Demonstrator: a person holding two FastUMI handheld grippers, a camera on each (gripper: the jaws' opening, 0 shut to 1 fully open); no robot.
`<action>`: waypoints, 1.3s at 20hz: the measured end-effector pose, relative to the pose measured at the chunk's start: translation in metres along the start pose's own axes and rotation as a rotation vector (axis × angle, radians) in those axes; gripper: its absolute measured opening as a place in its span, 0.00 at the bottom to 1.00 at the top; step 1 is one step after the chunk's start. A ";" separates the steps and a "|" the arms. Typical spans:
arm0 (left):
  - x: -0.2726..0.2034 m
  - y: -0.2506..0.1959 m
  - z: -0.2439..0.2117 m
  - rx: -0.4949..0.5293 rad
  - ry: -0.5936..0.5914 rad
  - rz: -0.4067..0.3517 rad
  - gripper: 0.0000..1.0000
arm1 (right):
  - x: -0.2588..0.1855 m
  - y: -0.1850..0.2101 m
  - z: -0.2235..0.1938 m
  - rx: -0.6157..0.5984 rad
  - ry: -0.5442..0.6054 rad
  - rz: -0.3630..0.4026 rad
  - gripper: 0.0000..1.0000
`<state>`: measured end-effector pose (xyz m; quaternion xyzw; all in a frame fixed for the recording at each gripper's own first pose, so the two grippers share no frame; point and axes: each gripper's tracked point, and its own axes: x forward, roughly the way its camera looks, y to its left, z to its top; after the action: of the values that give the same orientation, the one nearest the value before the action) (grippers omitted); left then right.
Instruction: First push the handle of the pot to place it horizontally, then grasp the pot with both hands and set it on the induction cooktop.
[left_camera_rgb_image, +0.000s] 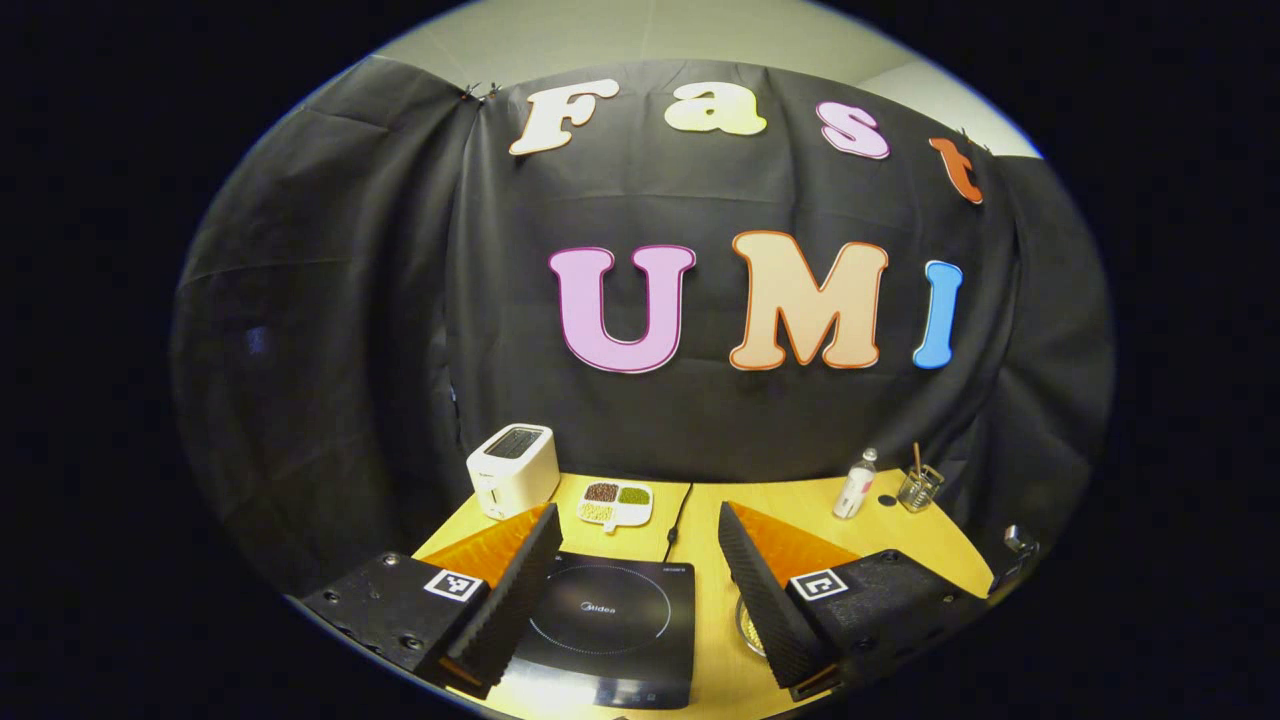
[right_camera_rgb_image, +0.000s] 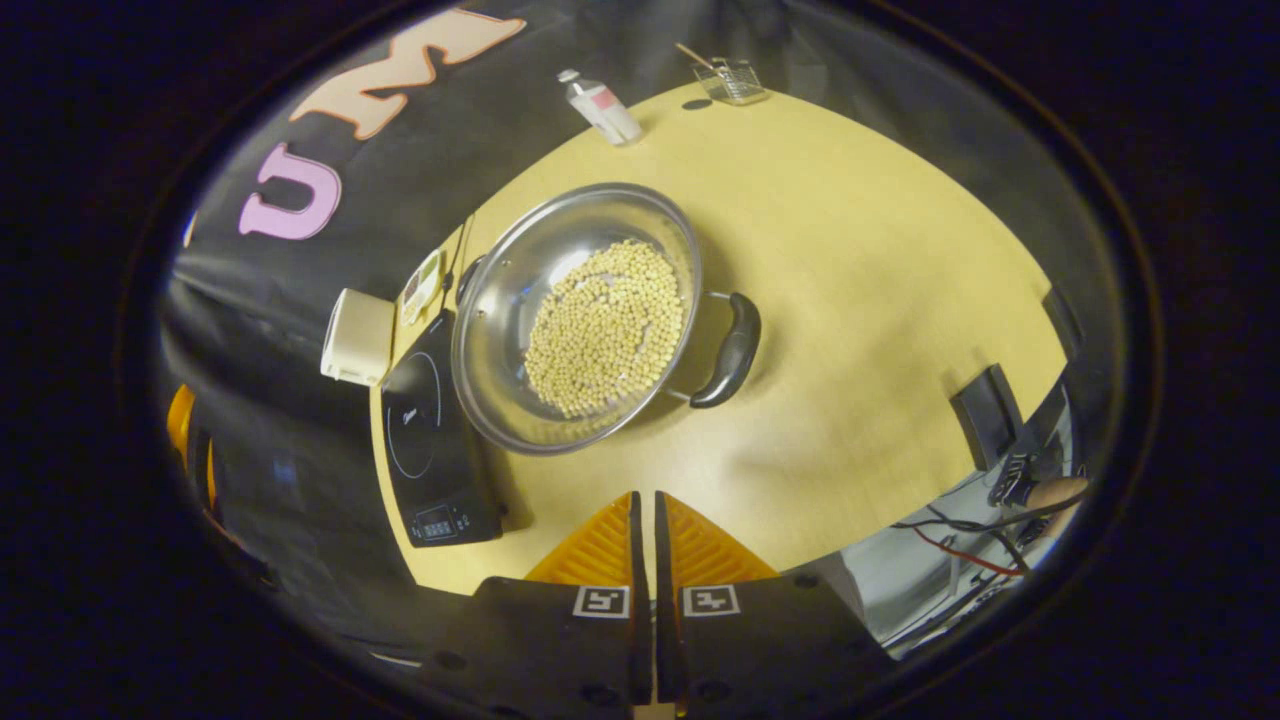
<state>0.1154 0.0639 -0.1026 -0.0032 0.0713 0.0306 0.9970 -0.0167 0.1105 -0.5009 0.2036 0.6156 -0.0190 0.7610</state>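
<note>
Steel pot (right_camera_rgb_image: 575, 315) of yellow beans seen beside black induction cooktop (right_camera_rgb_image: 430, 440) on wooden table (right_camera_rgb_image: 860, 300). Left gripper (left_camera_rgb_image: 635, 570) jaws spread, empty; right gripper (right_camera_rgb_image: 645, 530) jaws pressed together, empty.

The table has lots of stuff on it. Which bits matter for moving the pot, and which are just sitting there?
For the job:
- pot of beans
- its black handle
- cooktop
- left gripper, open
- right gripper, shut on nothing

Just lying about:
- toaster
- snack dish
- small bottle
- glass holder
</note>
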 end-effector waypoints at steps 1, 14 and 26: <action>0.003 -0.002 0.001 -0.005 -0.009 0.009 0.93 | 0.006 -0.002 0.002 0.009 0.017 0.005 0.05; 0.029 -0.024 0.007 0.038 -0.024 0.107 0.96 | 0.048 -0.032 0.028 0.079 0.182 -0.026 0.05; 0.031 -0.020 -0.007 0.039 0.024 0.160 0.96 | 0.051 -0.062 0.095 0.167 0.109 -0.038 0.06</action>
<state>0.1457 0.0456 -0.1142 0.0217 0.0838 0.1088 0.9903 0.0662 0.0331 -0.5518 0.2554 0.6561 -0.0739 0.7063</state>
